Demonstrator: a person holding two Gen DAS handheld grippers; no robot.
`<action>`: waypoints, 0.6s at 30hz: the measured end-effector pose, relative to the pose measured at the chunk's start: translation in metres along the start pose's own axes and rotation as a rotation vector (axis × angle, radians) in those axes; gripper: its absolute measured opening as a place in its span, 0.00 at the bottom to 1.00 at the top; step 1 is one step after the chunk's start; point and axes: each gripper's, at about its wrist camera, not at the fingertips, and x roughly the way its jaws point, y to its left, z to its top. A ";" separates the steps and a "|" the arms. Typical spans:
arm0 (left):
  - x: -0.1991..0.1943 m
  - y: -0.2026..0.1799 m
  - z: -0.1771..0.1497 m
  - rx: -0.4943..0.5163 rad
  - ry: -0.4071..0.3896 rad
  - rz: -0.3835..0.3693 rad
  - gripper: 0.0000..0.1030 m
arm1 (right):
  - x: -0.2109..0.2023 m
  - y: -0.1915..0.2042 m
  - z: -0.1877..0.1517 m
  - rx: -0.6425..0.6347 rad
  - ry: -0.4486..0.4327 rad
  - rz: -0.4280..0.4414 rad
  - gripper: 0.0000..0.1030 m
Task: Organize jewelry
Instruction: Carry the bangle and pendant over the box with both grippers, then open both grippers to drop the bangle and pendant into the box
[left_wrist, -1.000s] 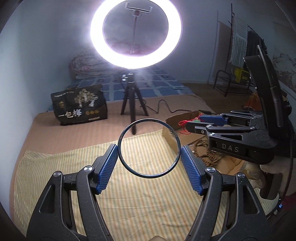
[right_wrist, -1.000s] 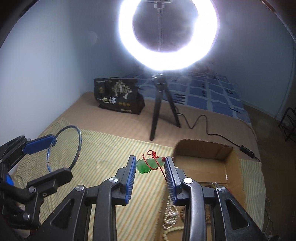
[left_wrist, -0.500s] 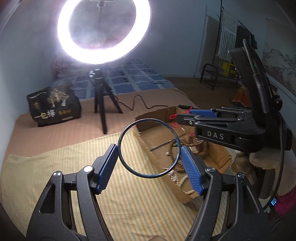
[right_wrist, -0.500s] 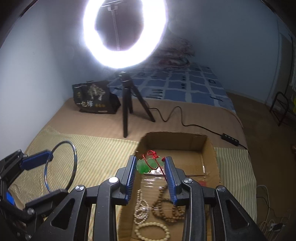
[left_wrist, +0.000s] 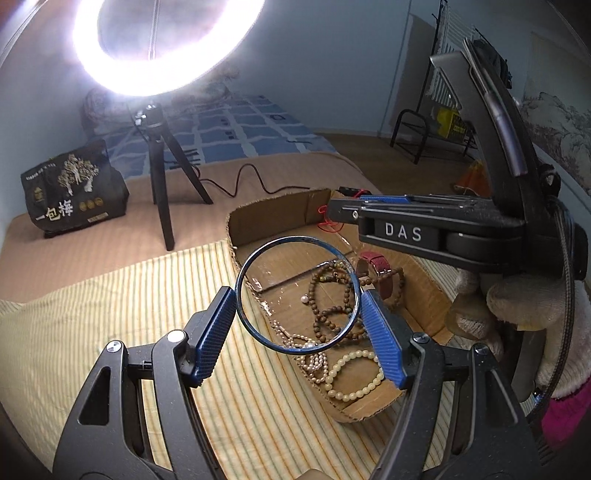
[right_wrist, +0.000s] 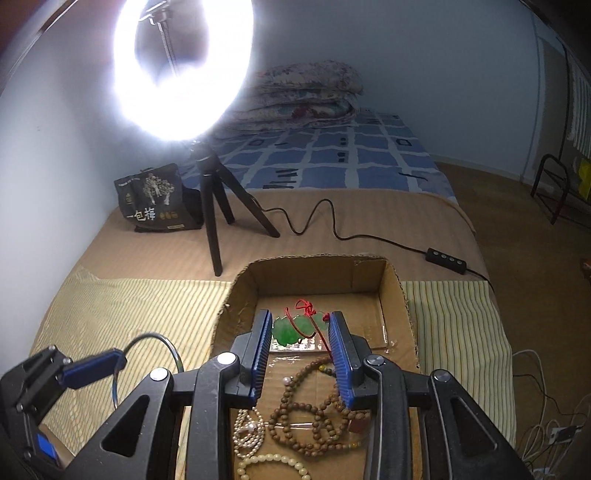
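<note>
left tongs (left_wrist: 297, 319) were clamped on a thin blue-edged metal bangle (left_wrist: 297, 295), pads pressed on either side of it, the ring held upright above the near-left rim of the cardboard box (left_wrist: 269, 218). right tongs (right_wrist: 297, 345) were clamped on a green jade pendant (right_wrist: 286, 328) with a red knotted cord (right_wrist: 306, 308), held over the middle of the box (right_wrist: 317, 271), above its floor. seen from the left wrist, the right tongs (left_wrist: 341, 214) reached in over the far end of the box, a gloved hand (left_wrist: 517, 306) gripping the handle. in the box: wooden bead bracelets (right_wrist: 314, 417) in a tangle near the centre, a pearl strand (right_wrist: 249, 430) at the near-left of the box, a cream bead bracelet (left_wrist: 356, 374) at its near end, a red strap piece (left_wrist: 380, 269) toward the right wall. clear tape shone on the box floor. the box sat on a yellow striped cloth (left_wrist: 110, 314) spread over a tan bed. beyond the box stood a lit ring light (right_wrist: 183, 70) on a black tripod (right_wrist: 214, 206), its cable (right_wrist: 332, 225) running right of the box to an inline switch. a black printed bag (right_wrist: 157, 199) lay left of the tripod, far-left of the box. folded quilts (right_wrist: 295, 92) and a blue checked sheet were farther back from the box.
</note>
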 end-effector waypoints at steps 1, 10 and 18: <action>0.004 -0.001 0.000 -0.002 0.006 -0.002 0.70 | 0.002 -0.002 0.000 0.005 0.004 -0.001 0.31; 0.029 -0.006 -0.002 -0.014 0.054 -0.027 0.70 | 0.025 -0.017 -0.002 0.039 0.042 -0.015 0.31; 0.039 -0.006 -0.005 -0.020 0.081 -0.026 0.70 | 0.037 -0.022 -0.003 0.065 0.062 -0.017 0.31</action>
